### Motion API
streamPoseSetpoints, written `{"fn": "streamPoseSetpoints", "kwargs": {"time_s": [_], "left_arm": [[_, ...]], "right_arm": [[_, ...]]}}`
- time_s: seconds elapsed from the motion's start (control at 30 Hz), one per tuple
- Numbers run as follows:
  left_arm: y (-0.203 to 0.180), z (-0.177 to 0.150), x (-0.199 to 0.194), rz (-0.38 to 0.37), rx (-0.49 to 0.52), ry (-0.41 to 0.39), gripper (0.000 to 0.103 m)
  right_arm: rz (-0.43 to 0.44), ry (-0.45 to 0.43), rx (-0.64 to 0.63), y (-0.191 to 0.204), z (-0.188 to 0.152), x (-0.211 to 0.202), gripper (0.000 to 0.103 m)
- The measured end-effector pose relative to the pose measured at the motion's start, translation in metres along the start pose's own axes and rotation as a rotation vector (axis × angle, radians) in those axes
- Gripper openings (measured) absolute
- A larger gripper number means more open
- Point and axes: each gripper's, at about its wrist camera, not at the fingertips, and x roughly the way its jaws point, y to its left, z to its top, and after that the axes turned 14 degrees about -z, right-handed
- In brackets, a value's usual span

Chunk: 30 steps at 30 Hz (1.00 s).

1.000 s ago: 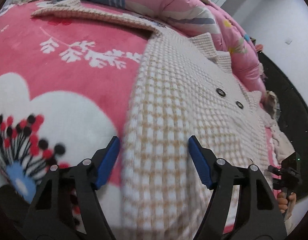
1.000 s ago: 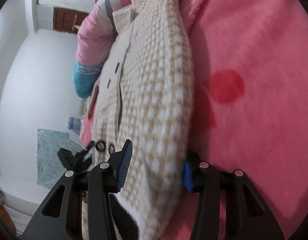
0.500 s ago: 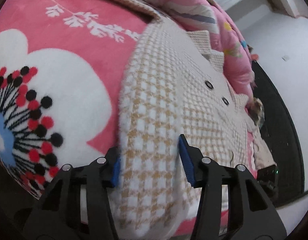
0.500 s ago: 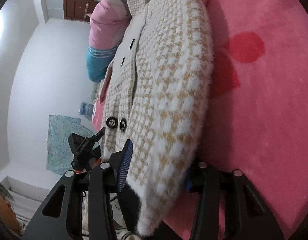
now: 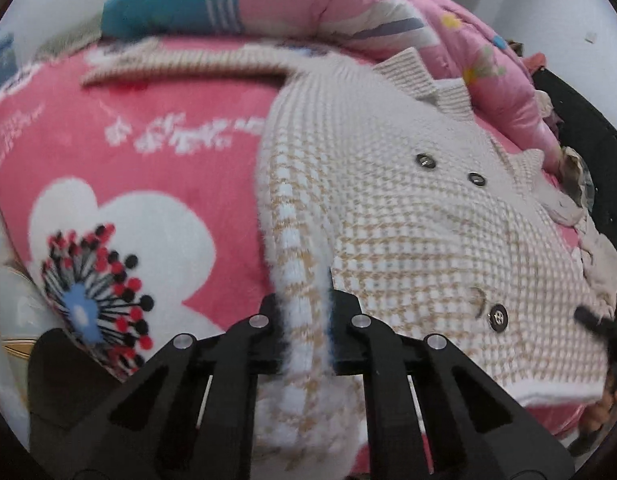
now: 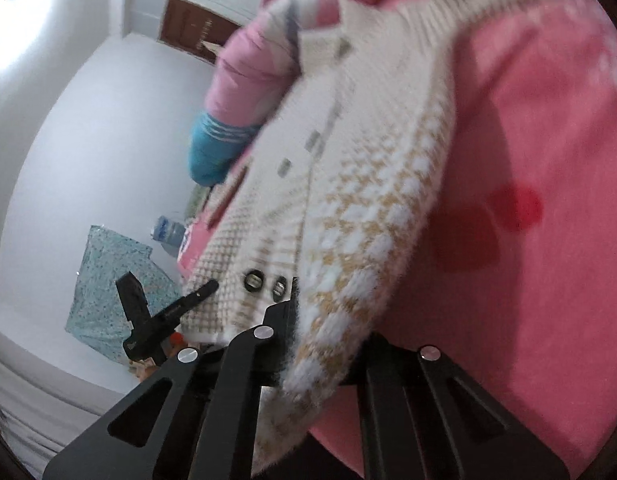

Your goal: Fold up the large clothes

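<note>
1. Cream-and-tan houndstooth knit fills the left wrist view: a fuzzy cardigan (image 5: 408, 208) lies spread on a pink floral blanket (image 5: 148, 168) over the bed, its dark buttons showing at about 2 o'clock and 4 o'clock of the frame. The left gripper (image 5: 306, 320) has just been closing its jaws, and they now pinch a bunched fold of the cardigan's edge at 6 o'clock, the fabric pulled up between them. A pink and teal quilt (image 5: 308, 4) is heaped along the far side at 12 o'clock. The other gripper's black tip shows at 4 o'clock at the hem.

2. Right wrist view, blurred: the right gripper (image 6: 328, 320) has likewise just been closing its jaws, which are pressed onto the cardigan's (image 6: 368, 184) fluffy edge at 6 o'clock, lifted off the pink blanket (image 6: 528, 140). Two buttons sit just left of the jaws. The left gripper (image 6: 204, 290) touches the hem at 8 o'clock. A brown door (image 6: 192, 34) stands at 11 o'clock.
</note>
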Motion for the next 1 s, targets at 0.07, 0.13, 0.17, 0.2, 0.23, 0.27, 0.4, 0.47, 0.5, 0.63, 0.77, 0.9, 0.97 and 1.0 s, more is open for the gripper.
{"fn": "streamPoseSetpoints", "kwargs": {"time_s": [0.07,0.13,0.17,0.2,0.23,0.27,0.4,0.47,0.5,0.63,0.77,0.9,0.97,1.0], "left_arm": [[-0.008,-0.001,-0.014,-0.01,0.011,-0.014,0.009],[-0.015,-0.004,-0.023,-0.015,0.024,-0.025,0.009],[-0.02,-0.008,-0.031,-0.017,0.034,-0.034,0.008],[-0.023,-0.012,-0.035,-0.02,0.038,-0.039,0.008],[-0.026,-0.017,-0.042,-0.025,0.04,-0.045,0.008],[-0.028,-0.02,-0.047,-0.029,0.041,-0.047,0.008],[-0.036,-0.04,-0.071,-0.047,0.054,-0.067,0.008],[-0.041,-0.054,-0.085,-0.06,0.052,-0.08,0.008],[-0.041,-0.06,-0.091,-0.069,0.048,-0.084,0.008],[-0.041,-0.093,-0.116,-0.096,0.033,-0.094,0.008],[-0.042,-0.127,-0.133,-0.111,0.005,-0.067,0.008],[-0.04,-0.149,-0.131,-0.082,-0.006,-0.026,0.008],[-0.036,-0.157,-0.117,-0.055,-0.012,0.019,0.008],[-0.032,-0.16,-0.11,-0.044,-0.022,0.042,0.009]], "right_arm": [[0.002,-0.025,-0.027,0.008,0.004,-0.012,0.006],[0.005,-0.04,-0.046,0.013,0.006,-0.022,0.006],[0.005,-0.052,-0.058,0.015,0.006,-0.03,0.006],[0.007,-0.061,-0.064,0.016,0.007,-0.035,0.006],[0.011,-0.067,-0.069,0.016,0.006,-0.041,0.006],[0.013,-0.073,-0.072,0.015,0.004,-0.049,0.006],[0.01,-0.076,-0.084,0.013,-0.008,-0.07,0.006],[0.006,-0.07,-0.092,0.013,-0.019,-0.08,0.006],[0.004,-0.069,-0.1,0.013,-0.025,-0.087,0.006],[-0.002,-0.056,-0.115,0.011,-0.049,-0.107,0.006],[-0.01,-0.029,-0.105,0.0,-0.077,-0.122,0.006],[-0.03,0.024,-0.063,-0.021,-0.092,-0.112,0.006],[-0.072,0.074,-0.037,-0.034,-0.096,-0.097,0.006],[-0.092,0.114,-0.028,-0.041,-0.097,-0.087,0.006]]}}
